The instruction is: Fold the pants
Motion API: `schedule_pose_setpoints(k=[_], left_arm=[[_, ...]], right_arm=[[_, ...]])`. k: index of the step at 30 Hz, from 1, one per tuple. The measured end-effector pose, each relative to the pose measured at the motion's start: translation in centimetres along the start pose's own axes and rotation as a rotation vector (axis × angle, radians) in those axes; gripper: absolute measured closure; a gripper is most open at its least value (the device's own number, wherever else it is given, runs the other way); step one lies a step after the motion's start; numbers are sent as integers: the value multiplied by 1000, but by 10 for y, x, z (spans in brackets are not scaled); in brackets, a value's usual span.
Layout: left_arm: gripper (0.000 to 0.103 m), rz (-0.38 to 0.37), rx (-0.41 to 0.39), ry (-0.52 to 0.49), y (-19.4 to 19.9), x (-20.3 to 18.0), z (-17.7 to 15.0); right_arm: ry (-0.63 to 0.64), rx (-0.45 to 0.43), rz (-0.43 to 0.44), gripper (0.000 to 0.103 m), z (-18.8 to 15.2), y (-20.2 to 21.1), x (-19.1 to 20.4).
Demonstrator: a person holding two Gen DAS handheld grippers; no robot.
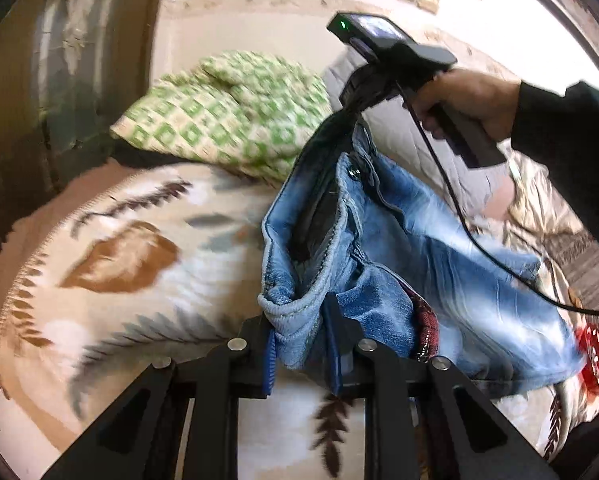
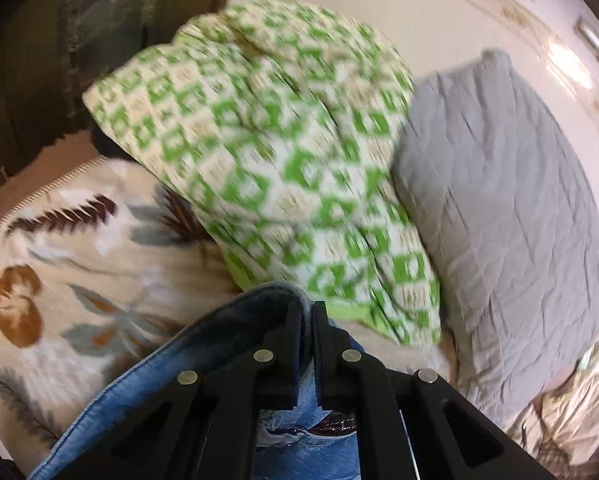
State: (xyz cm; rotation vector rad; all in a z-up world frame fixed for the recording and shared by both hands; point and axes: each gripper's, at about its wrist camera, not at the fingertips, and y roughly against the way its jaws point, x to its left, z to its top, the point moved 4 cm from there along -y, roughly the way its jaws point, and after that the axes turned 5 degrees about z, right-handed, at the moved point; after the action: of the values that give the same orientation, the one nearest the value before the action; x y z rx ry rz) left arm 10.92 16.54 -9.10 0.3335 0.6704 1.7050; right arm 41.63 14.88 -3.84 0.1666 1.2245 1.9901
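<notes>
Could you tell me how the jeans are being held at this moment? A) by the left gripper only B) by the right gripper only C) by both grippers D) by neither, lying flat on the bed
C: the left gripper pinches a waistband edge of the jeans, and the right gripper is shut on another part, lifting them above the bed.

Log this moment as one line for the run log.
stage: lifting | left claw: shut on blue denim jeans waistband | right claw: shut on jeans | jeans: held above leaf-patterned beige blanket, unfolded
</notes>
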Motion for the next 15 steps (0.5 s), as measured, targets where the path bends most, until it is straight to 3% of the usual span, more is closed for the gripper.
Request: schedule_pose_setpoints(k=[6,15], left_arm=[[82,75,37,3,-5,39,-4],[78,126,180,21,-38,53,-26]], right_arm=[[34,-14,50,98,40,-9,47],[18,75,59,98,26,-79,78]])
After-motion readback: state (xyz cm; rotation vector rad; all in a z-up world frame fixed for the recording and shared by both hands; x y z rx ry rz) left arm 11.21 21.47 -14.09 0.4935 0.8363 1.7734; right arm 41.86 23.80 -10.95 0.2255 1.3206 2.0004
